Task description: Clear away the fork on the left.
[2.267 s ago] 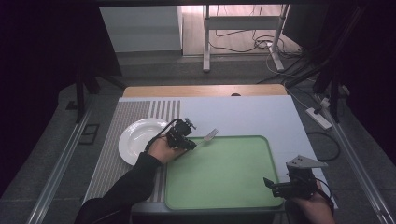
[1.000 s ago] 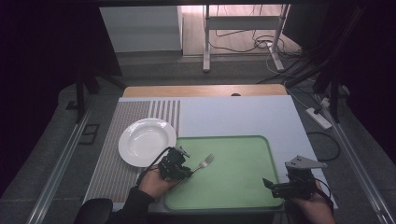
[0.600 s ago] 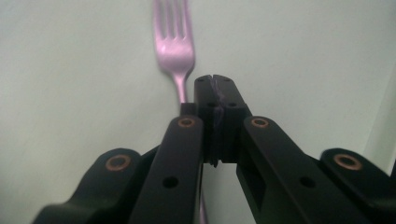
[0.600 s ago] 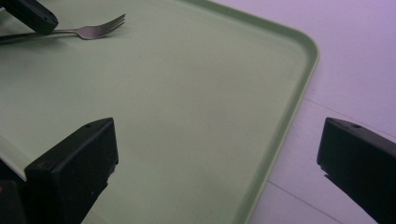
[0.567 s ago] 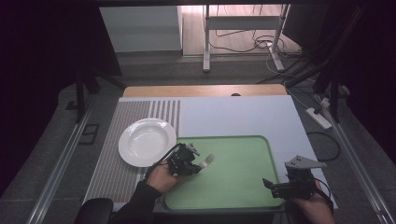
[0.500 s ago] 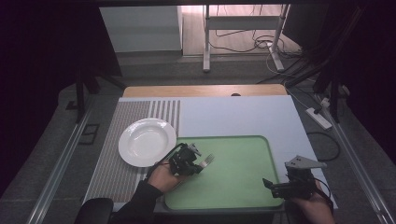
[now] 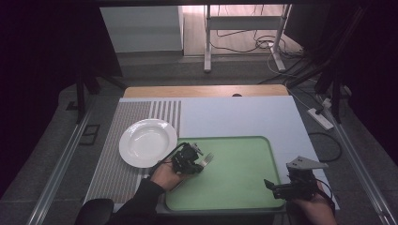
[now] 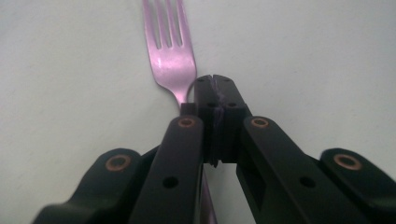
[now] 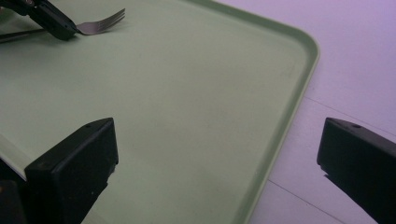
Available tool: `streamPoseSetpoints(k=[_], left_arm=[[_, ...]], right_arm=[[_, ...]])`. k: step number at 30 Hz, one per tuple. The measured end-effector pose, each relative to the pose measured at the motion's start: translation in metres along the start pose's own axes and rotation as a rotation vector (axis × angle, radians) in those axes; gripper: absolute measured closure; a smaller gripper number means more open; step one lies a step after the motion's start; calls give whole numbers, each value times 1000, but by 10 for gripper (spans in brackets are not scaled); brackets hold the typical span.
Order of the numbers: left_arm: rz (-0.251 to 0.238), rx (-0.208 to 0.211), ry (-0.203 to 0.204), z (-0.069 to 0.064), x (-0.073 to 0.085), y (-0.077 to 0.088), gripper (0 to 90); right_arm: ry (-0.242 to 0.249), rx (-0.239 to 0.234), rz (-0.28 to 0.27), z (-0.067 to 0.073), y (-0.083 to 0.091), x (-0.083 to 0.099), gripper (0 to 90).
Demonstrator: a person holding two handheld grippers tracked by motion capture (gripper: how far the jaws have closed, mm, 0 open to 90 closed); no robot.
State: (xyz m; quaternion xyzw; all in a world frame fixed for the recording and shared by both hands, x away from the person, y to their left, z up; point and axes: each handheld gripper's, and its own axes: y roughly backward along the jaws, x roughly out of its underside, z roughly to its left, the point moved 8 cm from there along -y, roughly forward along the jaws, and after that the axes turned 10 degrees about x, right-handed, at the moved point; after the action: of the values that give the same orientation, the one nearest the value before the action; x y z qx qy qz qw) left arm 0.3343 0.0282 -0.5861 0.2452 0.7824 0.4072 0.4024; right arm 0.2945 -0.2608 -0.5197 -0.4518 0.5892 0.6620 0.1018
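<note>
A metal fork [image 7: 207, 159] lies low over the left part of the green tray [image 7: 234, 139], tines pointing right and away. My left gripper [image 7: 199, 162] is shut on the fork's neck; in the left gripper view the jaws [image 8: 215, 81] are pressed together and the fork [image 8: 169, 56] sticks out ahead, its handle running back under them. My right gripper [image 7: 269, 184] hovers over the tray's near right corner, open and holding nothing [image 9: 217, 140]. From there I see the left gripper [image 9: 58, 25] and the fork [image 9: 100, 23] far across the tray.
A white plate [image 7: 148, 143] sits left of the tray on a striped grey mat [image 7: 117, 154]. The tray's rim [image 9: 303, 60] borders a pale table surface [image 7: 244, 115]. A power strip [image 7: 320, 118] lies off the table's right edge.
My left gripper carried the fork from beside the plate, above the tray's far left corner, down onto the tray's left part. The right gripper has stayed still.
</note>
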Motion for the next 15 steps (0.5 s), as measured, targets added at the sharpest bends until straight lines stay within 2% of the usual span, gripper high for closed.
streamPoseSetpoints(k=[9,15], left_arm=[[-2,-52,56,19,12,13,893],[-9,-71,93,28,19,20,893]], right_arm=[[2,1,-1,0,0,0,0],[0,-1,-2,0,0,0,0]])
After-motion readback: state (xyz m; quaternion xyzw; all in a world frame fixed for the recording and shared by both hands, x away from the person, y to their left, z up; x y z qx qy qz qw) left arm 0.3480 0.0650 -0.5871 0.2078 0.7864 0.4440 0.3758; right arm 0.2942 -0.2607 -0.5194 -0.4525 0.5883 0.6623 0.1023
